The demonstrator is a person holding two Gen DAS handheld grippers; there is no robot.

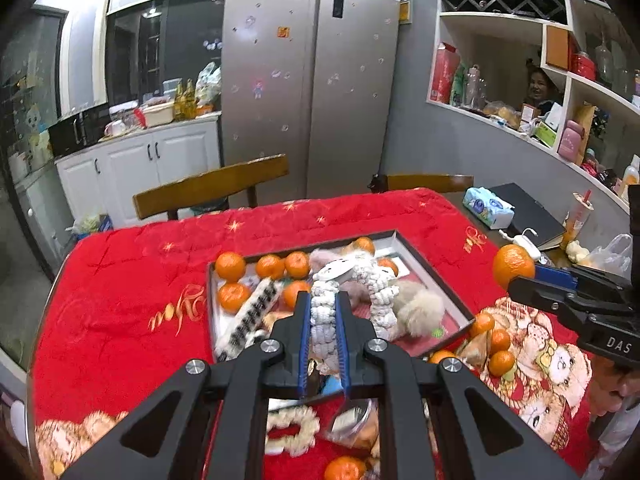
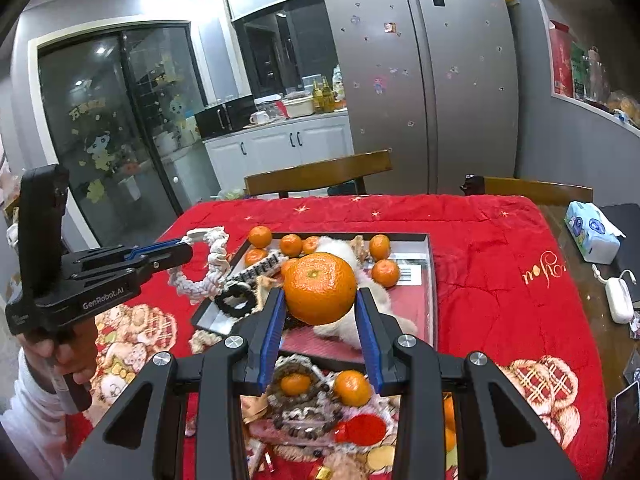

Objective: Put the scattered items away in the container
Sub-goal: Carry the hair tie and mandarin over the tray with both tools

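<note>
A shallow dark-rimmed tray (image 1: 440, 280) (image 2: 431, 264) sits on the red cloth and holds several mandarins, a fluffy toy and a black-and-white bracelet (image 1: 252, 314). My left gripper (image 1: 323, 304) is shut on a white braided rope toy (image 1: 376, 284) and holds it above the tray; the same toy shows in the right wrist view (image 2: 208, 268). My right gripper (image 2: 320, 300) is shut on a large mandarin (image 2: 320, 288), held over the tray's near edge; that mandarin shows at the right in the left wrist view (image 1: 513, 266).
Loose mandarins (image 1: 494, 344) (image 2: 352, 388), a bead bracelet (image 2: 304, 416), a white rope ring (image 1: 292, 430) and wrapped snacks lie on the cloth near the tray. A tissue pack (image 2: 592, 232) and charger (image 2: 619, 298) lie at the right. Wooden chairs (image 1: 212, 188) stand beyond the table.
</note>
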